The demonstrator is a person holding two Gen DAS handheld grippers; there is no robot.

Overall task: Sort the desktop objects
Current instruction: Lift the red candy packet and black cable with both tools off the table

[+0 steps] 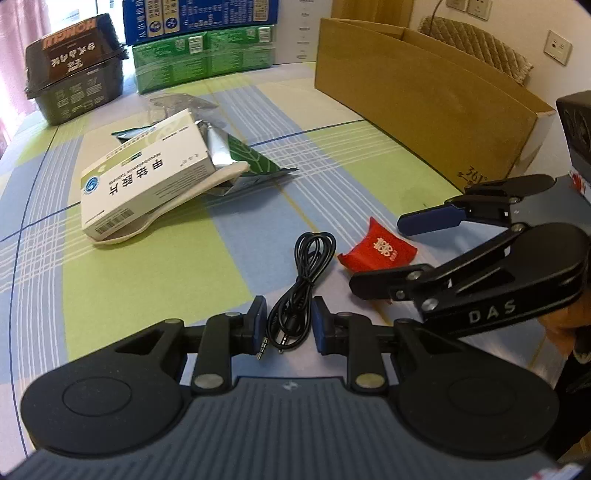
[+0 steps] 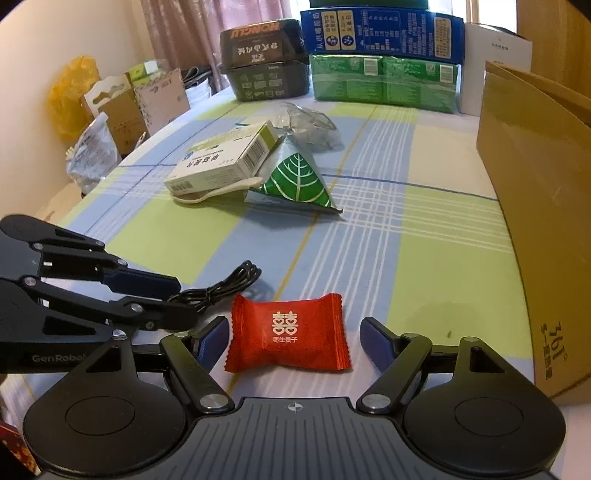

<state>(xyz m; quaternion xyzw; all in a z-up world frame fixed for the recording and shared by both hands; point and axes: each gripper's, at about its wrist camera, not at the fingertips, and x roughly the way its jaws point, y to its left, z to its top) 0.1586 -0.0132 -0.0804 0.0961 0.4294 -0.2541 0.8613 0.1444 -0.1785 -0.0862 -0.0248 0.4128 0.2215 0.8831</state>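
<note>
1. The table wears a checked cloth of green, blue and white. Its far edge is lined with a dark box, a green pack with a blue box stacked on it, and a white box.
2. A tall carton runs along the right edge, from near the far end almost to the near edge.
3. Beyond the left edge sit loose packaging and a yellow bag.
4. Open cloth lies between the carton and the middle clutter, and across the near half of the table.
5. Middle clutter: a white medicine box rests tilted on a pale spoon; a green leaf-print pouch touches the spoon's end; crumpled clear plastic lies just behind.
6. The cable is black, thin, loosely coiled, with two plug ends pointing toward the near edge. It lies near that edge, left of the candy.
7. The left gripper has its jaws narrow, one on each side of the cable's plug end. The pads look close to the cord without clearly pressing it.
8. The candy is a red pillow wrapper with crimped ends and white characters, flat on the cloth near the near edge.
9. The right gripper has its jaws wide apart, flanking the candy with gaps on both sides, not touching it.
10. The two grippers sit close, side by side.
</note>
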